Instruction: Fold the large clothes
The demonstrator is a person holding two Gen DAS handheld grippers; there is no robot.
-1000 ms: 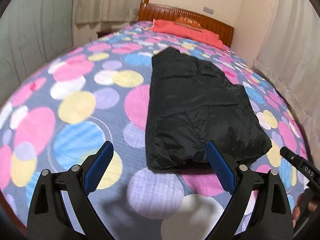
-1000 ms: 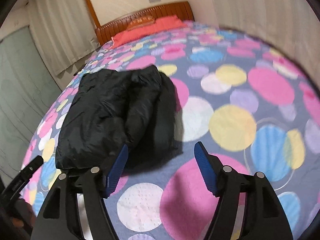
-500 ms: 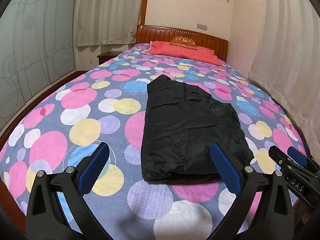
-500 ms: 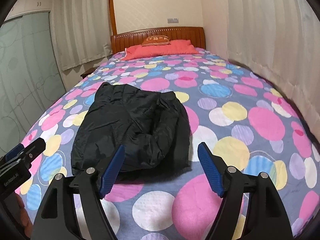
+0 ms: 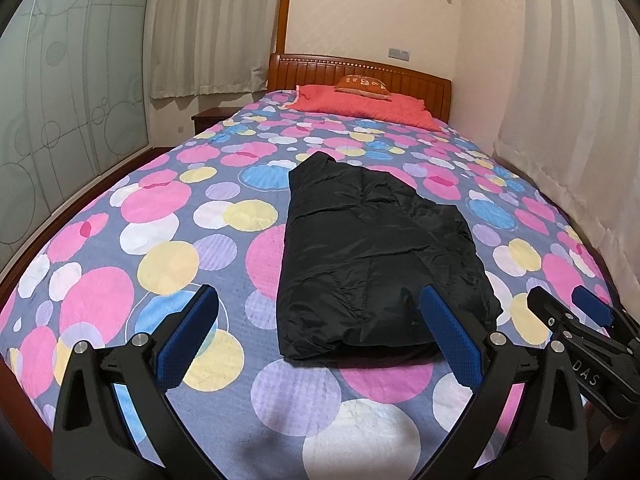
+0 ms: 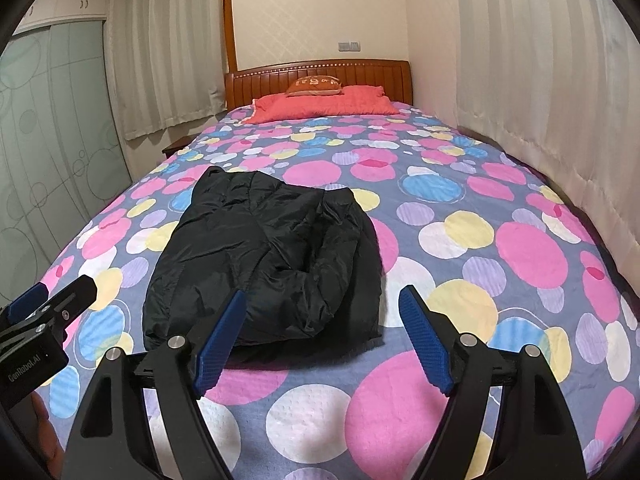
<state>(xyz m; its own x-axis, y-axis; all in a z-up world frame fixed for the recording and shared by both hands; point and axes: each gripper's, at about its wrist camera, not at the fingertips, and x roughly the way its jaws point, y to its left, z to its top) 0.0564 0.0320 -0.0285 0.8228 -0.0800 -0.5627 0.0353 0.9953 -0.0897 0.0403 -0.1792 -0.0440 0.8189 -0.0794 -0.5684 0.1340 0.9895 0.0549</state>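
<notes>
1. Jacket point(image 5: 372, 256): one black puffy garment, lying folded into a long rectangle mid-bed on the bedspread point(image 5: 160, 216), near end closest to both tools.
2. Left gripper point(image 5: 316, 340): jaws wide apart, nothing between pads, held above the bed short of the jacket's near edge. Not touching fabric.
3. Right gripper point(image 6: 322, 340): same, spread wide and empty, in front of the near edge. Each tool also shows at the edge of the other's view.
4. Handling, my guess: light, soft, padded, slick shiny shell. Will slump and spring back open, layers prob slide over each other. Not fragile.
5. Where to grab: near-end corners, one per tool, pinching all layers together w/ a deep bite; a shallow pinch on that shell likely slips. The right side looks bunched w/ a loose fold point(image 6: 320, 264), so take hold there below the rumple.
6. Counts: 1 jacket, 2 grippers, 1 red pillow point(image 5: 360, 106) w/ 1 small orange cushion point(image 5: 362, 82) on top at the headboard point(image 5: 424, 80). No other clothes visible.
</notes>
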